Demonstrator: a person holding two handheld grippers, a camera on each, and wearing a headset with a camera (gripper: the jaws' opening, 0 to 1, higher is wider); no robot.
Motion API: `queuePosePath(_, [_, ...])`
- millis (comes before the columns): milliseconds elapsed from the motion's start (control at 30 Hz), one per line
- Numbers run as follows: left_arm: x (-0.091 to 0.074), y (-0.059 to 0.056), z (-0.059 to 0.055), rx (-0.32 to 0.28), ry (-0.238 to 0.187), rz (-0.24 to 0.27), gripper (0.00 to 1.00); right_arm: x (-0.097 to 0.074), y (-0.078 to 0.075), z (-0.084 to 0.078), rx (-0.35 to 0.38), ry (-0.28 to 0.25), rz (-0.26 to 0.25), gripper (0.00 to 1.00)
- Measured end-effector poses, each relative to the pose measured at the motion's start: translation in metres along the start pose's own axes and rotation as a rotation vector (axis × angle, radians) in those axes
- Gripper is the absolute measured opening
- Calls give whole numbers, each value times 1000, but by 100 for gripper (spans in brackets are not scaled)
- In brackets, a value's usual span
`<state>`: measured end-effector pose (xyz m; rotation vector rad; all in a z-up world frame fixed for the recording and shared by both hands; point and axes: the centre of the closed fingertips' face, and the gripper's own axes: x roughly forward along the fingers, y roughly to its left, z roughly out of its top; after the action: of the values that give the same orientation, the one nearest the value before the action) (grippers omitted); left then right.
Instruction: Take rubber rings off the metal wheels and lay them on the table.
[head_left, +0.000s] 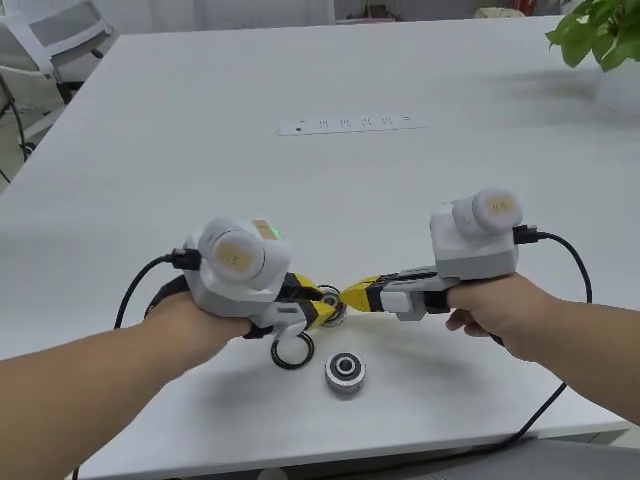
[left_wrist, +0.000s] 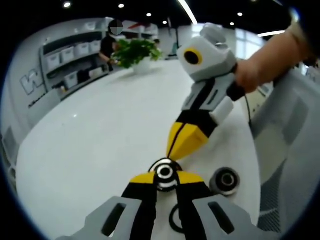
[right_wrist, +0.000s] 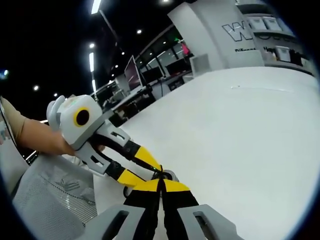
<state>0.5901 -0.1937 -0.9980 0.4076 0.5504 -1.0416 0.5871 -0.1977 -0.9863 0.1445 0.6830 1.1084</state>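
Note:
My left gripper (head_left: 320, 308) is shut on a small metal wheel (head_left: 333, 311) and holds it a little above the white table (head_left: 330, 200). In the left gripper view the wheel (left_wrist: 165, 172) faces me between the yellow tips, with a black rubber ring around it. My right gripper (head_left: 347, 297) comes in from the right, jaws shut, its tips (left_wrist: 170, 156) pinching the ring at the wheel's rim. A loose black rubber ring (head_left: 292, 350) lies on the table just below the left gripper. Beside it rests a second metal wheel (head_left: 345, 370), also seen as the wheel (left_wrist: 225, 181) to the right.
A white power strip (head_left: 350, 124) lies mid-table. A green plant (head_left: 600, 35) stands at the far right corner, and a chair (head_left: 50, 40) at the far left. The table's front edge (head_left: 400, 455) runs close below the loose wheel. Black cables trail from both grippers.

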Motion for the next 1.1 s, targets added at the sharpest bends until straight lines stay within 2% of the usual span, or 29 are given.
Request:
queuePosePath(167, [-6,-5,3,1,-14,-24,19,-2,2,3,3,-11,4,0])
queuePosePath(367, [-19,-11,14,-12,-56,-53,27,-4,4,5,14,-21,13,0])
queuePosePath(667, [-47,-12,28,-28,-120,-63,38,-8,17,12,22,-39,39,0])
queuePosePath(800, [-59,-9,27,-30,-136,-58,41,-8,25,14,24,-43,56,0])
queuePosePath(1100, [-85,-15,24,-44,-165,-57,53,-2,37,12,26,-21,103,0])
